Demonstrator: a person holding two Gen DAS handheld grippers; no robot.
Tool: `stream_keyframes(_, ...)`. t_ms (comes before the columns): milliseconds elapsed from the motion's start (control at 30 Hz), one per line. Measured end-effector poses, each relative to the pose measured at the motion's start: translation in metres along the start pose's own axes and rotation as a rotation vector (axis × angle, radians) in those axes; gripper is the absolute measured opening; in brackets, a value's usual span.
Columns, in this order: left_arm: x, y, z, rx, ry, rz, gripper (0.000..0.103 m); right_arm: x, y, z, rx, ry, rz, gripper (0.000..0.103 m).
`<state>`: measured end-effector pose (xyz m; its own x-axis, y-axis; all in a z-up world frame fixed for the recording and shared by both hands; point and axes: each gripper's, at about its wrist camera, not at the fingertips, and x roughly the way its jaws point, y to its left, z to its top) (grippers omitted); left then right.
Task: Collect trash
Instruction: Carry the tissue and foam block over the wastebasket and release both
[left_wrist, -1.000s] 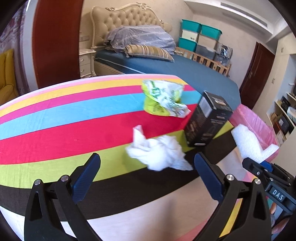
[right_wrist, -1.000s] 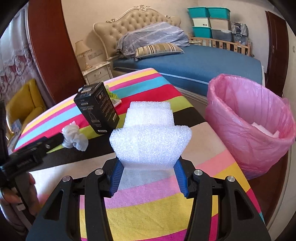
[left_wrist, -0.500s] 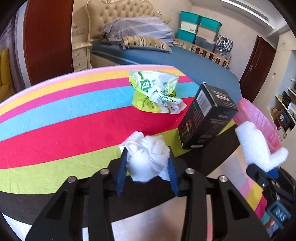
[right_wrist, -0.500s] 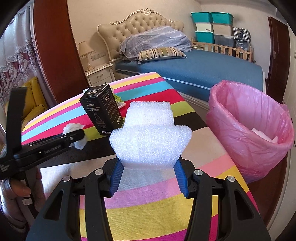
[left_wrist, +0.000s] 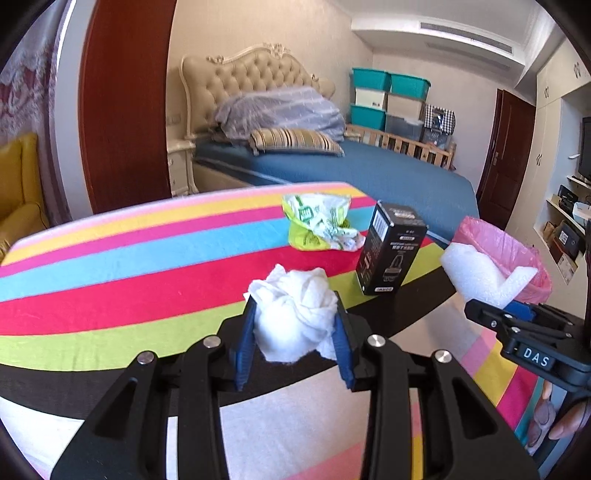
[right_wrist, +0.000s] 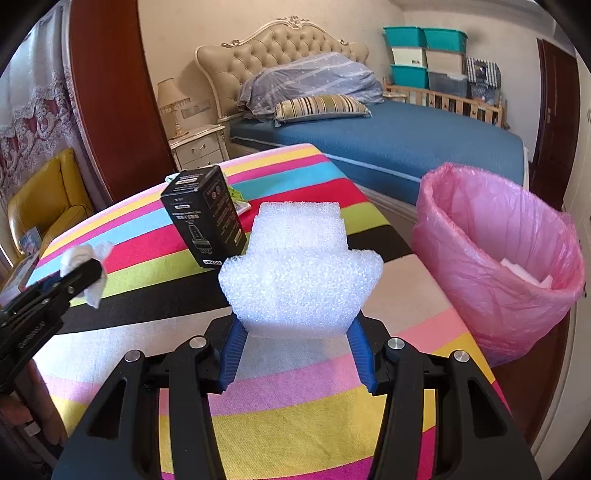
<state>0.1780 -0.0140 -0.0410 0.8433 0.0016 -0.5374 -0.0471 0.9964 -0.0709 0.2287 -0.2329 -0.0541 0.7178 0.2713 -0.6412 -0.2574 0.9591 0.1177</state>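
My left gripper (left_wrist: 293, 332) is shut on a crumpled white tissue (left_wrist: 293, 314) and holds it above the striped tablecloth (left_wrist: 110, 266). My right gripper (right_wrist: 299, 339) is shut on a white foam block (right_wrist: 301, 273), held above the table. The foam block also shows in the left wrist view (left_wrist: 480, 275), and the tissue in the right wrist view (right_wrist: 86, 258). A pink-lined trash bin (right_wrist: 495, 258) stands just right of the table with white scraps inside. A black carton (left_wrist: 391, 247) stands upright on the table and a crumpled green-and-white wrapper (left_wrist: 319, 223) lies behind it.
A blue bed (right_wrist: 388, 136) with pillows is beyond the table. A yellow armchair (right_wrist: 44, 199) is at the left, a nightstand (right_wrist: 197, 146) behind the table, stacked storage boxes (right_wrist: 424, 59) at the back wall.
My left gripper closed on the tissue and lifted it off the cloth. My right gripper kept the foam block and shifted slightly nearer to the bin.
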Motion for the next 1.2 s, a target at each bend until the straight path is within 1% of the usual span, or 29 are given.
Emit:
stream_keyframes(133, -0.015, 0.001, -0.004, 0.01, -0.04, -0.002, 0.036, -0.011, 0.004, -0.002, -0.016, -0.036, 0.005, 0.049)
stream_keyframes(300, -0.035, -0.001, -0.008, 0.034, -0.095, 0.003, 0.037, -0.022, 0.011, -0.009, -0.033, -0.032, 0.037, 0.049)
stream_keyframes(567, -0.063, -0.013, -0.012, 0.075, -0.154, -0.012, 0.037, -0.055, 0.036, -0.007, -0.116, -0.09, 0.078, 0.049)
stream_keyframes(733, -0.07, -0.02, -0.011, 0.095, -0.174, -0.011, 0.038, -0.07, 0.044, -0.011, -0.142, -0.107, 0.09, 0.049)
stream_keyframes(900, -0.073, -0.024, -0.011, 0.11, -0.183, -0.005, 0.039, -0.084, 0.042, -0.014, -0.144, -0.125, 0.101, 0.049)
stream_keyframes(1200, -0.078, -0.031, -0.009, 0.123, -0.219, -0.014, 0.04, -0.119, 0.024, -0.019, -0.148, -0.196, 0.119, 0.049)
